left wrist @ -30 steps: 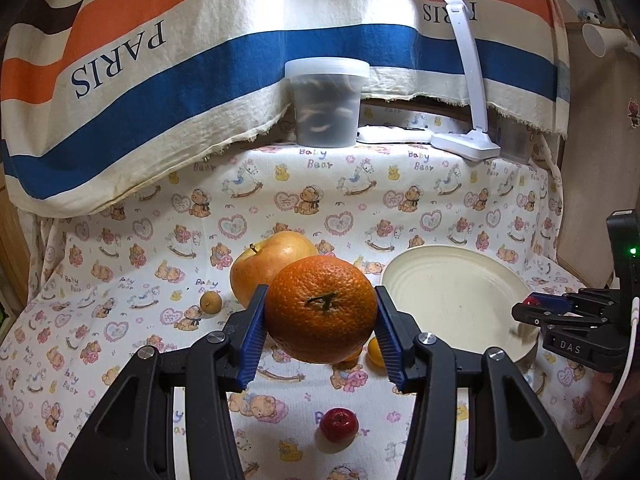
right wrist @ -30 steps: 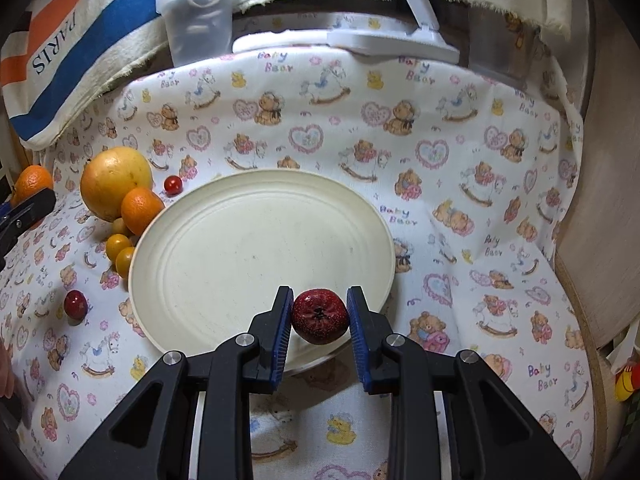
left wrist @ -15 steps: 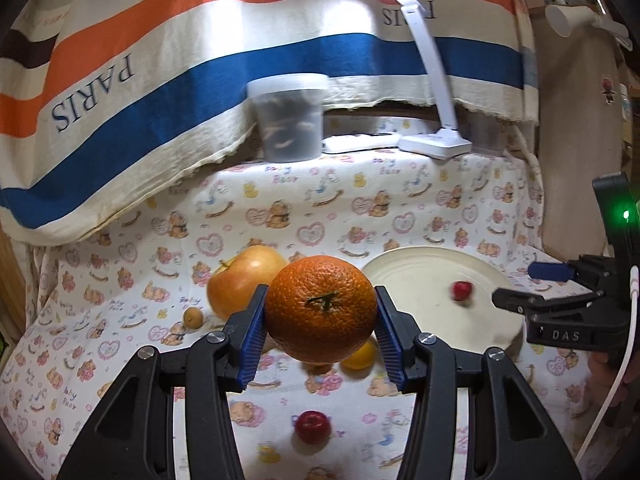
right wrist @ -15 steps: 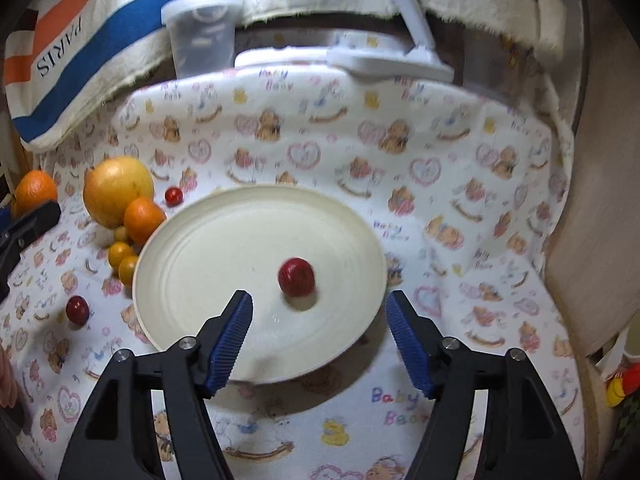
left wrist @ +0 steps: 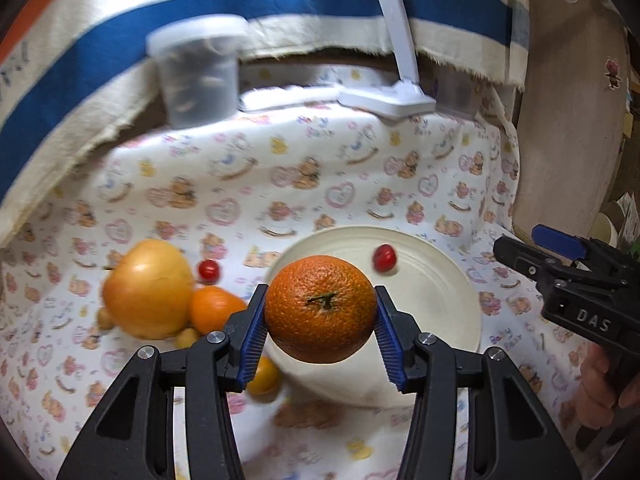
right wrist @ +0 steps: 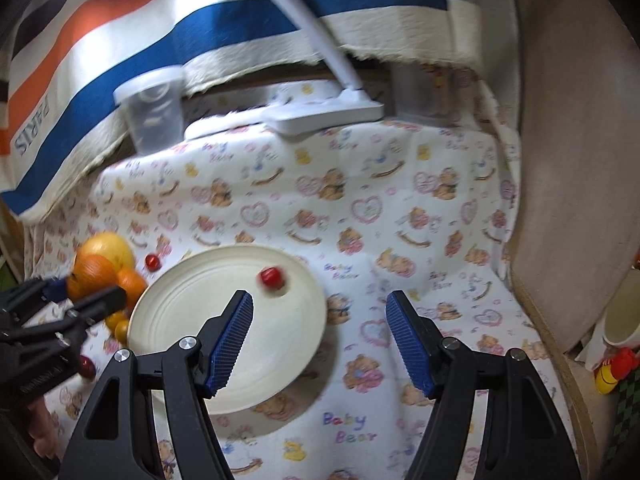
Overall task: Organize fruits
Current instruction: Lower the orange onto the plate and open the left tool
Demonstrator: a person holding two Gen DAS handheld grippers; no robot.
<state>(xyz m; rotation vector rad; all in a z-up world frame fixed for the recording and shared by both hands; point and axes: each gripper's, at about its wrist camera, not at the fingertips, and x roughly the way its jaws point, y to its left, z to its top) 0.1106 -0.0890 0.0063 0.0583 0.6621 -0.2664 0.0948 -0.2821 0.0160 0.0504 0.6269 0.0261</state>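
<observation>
My left gripper [left wrist: 320, 336] is shut on a large orange [left wrist: 320, 308] and holds it in the air over the near left rim of the cream plate [left wrist: 432, 292]. A small red fruit [left wrist: 385, 258] lies on the plate; it also shows in the right wrist view [right wrist: 272, 277]. My right gripper [right wrist: 319, 338] is open and empty, raised over the plate's [right wrist: 208, 320] right edge. A big yellow-orange fruit [left wrist: 148, 288], a smaller orange [left wrist: 214, 308], a red cherry-like fruit [left wrist: 209, 270] and small yellow fruits [left wrist: 264, 376] lie left of the plate.
A clear lidded tub [left wrist: 196, 76] and a white lamp base [left wrist: 386, 100] stand at the back under the striped PARIS cloth [right wrist: 120, 52]. A beige panel [right wrist: 568, 140] closes the right side. Another dark red fruit [right wrist: 87, 366] lies near front left.
The left gripper carried the orange rightward toward the plate. The right gripper, open since half a second ago, has pulled back and up from the red fruit it let go onto the plate.
</observation>
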